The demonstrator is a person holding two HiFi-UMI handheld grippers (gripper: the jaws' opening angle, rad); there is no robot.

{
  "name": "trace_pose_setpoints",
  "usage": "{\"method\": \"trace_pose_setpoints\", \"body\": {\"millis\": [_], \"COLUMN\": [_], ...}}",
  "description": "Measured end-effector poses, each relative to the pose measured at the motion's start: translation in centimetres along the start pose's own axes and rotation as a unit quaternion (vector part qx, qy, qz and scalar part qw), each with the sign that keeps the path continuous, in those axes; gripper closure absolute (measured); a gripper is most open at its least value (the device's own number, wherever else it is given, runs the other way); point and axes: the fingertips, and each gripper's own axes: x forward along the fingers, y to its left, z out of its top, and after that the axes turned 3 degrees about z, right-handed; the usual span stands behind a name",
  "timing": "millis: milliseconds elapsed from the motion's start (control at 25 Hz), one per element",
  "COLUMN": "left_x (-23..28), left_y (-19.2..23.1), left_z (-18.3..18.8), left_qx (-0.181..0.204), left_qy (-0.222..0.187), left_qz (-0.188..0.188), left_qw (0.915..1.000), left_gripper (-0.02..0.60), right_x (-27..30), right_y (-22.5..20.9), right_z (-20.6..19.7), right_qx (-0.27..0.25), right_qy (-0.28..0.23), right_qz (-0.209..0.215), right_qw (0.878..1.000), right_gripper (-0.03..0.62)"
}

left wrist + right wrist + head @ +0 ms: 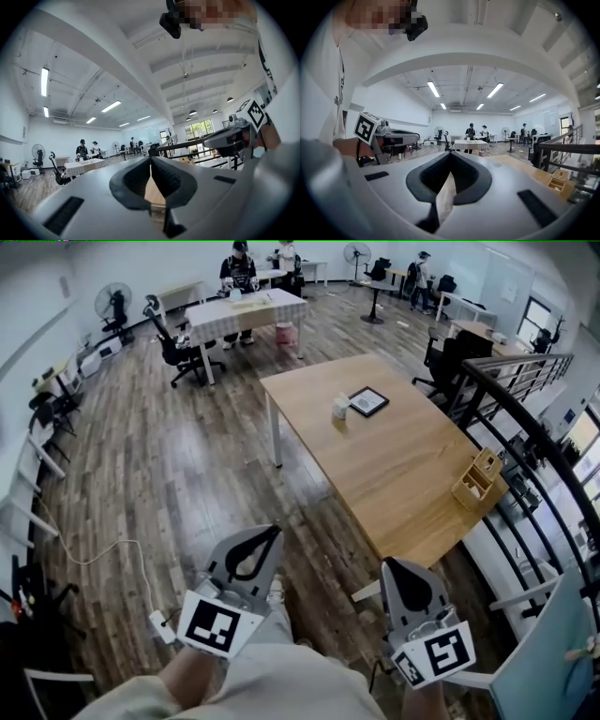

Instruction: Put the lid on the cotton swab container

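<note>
Task not under way, by my read. Left gripper (pixel 274 533) and right gripper (pixel 387 565) are both closed tip to tip with nothing between the jaws. They're held low by the person's legs, short of the wooden table (pixel 403 474), which looks like a carry pose rather than a reach. The small white cotton swab container (pixel 340 408) sits on the table's far half, just beside a black-framed flat panel (pixel 368 401) and well apart from both grippers. It's too small to tell where the lid is.
</note>
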Motion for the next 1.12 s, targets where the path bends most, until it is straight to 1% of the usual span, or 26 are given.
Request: {"method": "trace_pose_setpoints", "body": {"millis": [320, 560, 720, 880, 1120], "left_x": [7.0, 13.3, 17.9, 21.8, 26.5], "left_y": [5.1, 11.3, 16.1, 20.0, 26.0], "left_z": [-1.5, -3.1, -4.0, -4.8, -7.6], "left_qx": [-0.006, -0.015, -0.021, -0.026, -0.028], "left_qy": [0.004, 0.015, 0.021, 0.023, 0.029], "left_qz": [-0.003, -0.008, -0.020, -0.041, -0.065], "left_qw": [1.0000, 0.9997, 0.9993, 0.9986, 0.9970], "left_gripper": [0.554, 0.554, 0.554, 0.554, 0.556], "right_x": [7.5, 15.5, 21.9, 27.6, 35.7], "right_y": [-4.6, -8.4, -10.7, -12.3, -14.4], "right_z": [-0.4, -0.2, 0.6, 1.2, 1.0], "right_qx": [-0.007, -0.011, -0.010, -0.007, -0.024], "right_qy": [0.016, 0.034, 0.042, 0.047, 0.052], "right_qz": [-0.008, -0.023, -0.031, -0.039, -0.071], "right_qw": [1.000, 0.999, 0.999, 0.998, 0.996], "right_gripper": [0.569, 0.569, 0.569, 0.569, 0.569]}}
